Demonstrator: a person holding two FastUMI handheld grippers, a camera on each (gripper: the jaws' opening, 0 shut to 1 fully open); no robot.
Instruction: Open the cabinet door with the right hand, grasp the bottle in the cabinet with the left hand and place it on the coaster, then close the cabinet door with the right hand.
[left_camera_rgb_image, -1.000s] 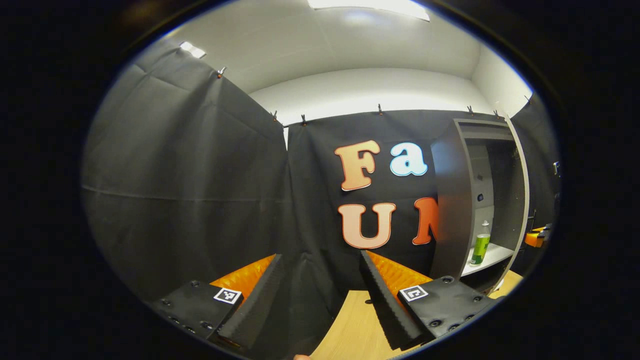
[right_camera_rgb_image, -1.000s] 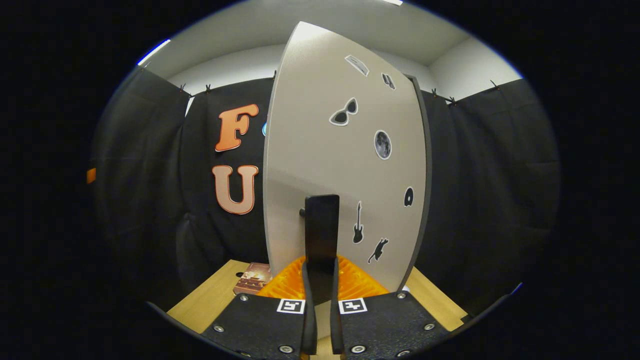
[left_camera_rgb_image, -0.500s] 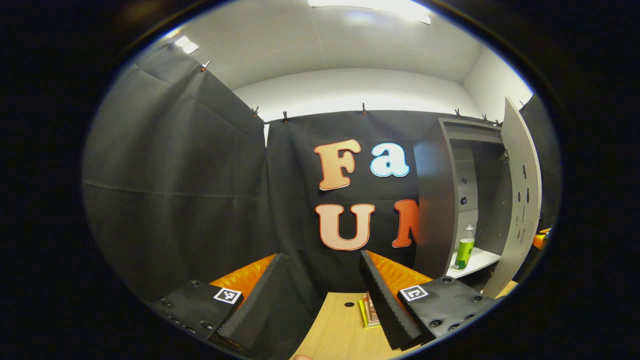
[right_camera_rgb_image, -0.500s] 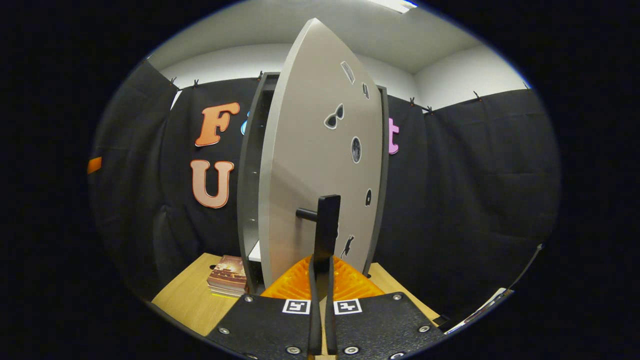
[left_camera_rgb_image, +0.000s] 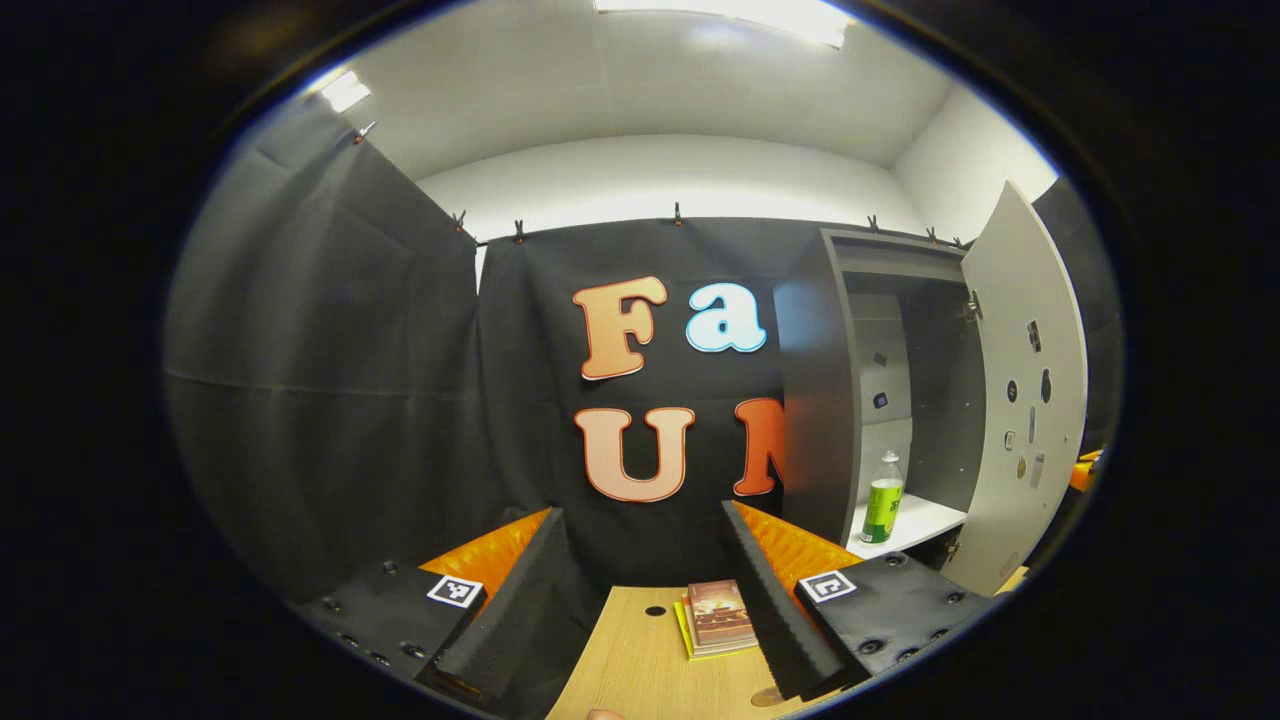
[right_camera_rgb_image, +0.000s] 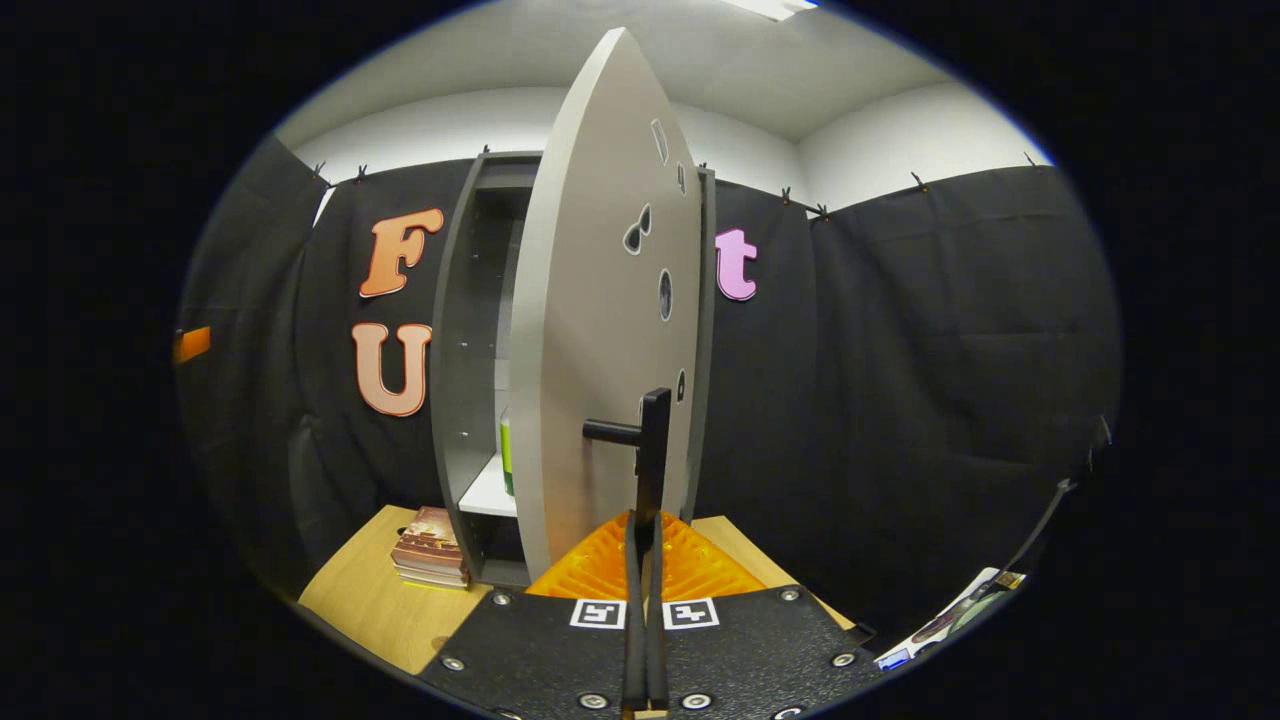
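Note:
The grey cabinet (left_camera_rgb_image: 830, 400) stands at the right of the left gripper view, its door (left_camera_rgb_image: 1030, 400) swung wide. A green bottle (left_camera_rgb_image: 882, 500) with a clear cap stands upright on the white shelf (left_camera_rgb_image: 915, 525) inside. My left gripper (left_camera_rgb_image: 650, 580) hangs open and empty over the table, well short of the cabinet. In the right gripper view my right gripper (right_camera_rgb_image: 645, 530) is shut on the black door handle (right_camera_rgb_image: 652, 440) of the door (right_camera_rgb_image: 590, 330). A sliver of the bottle (right_camera_rgb_image: 506, 455) shows past the door's edge. A small brown round edge (left_camera_rgb_image: 768, 697) peeks beside my left gripper's right finger.
A short stack of books (left_camera_rgb_image: 715, 615) lies on the wooden table (left_camera_rgb_image: 630, 670) left of the cabinet, also seen as books (right_camera_rgb_image: 430, 550) in the right gripper view. Black cloth walls close in the booth on all sides.
The door has swung further open under my right gripper's hold on the handle. In the left gripper view the cabinet has shifted toward the middle, and the books have come into sight.

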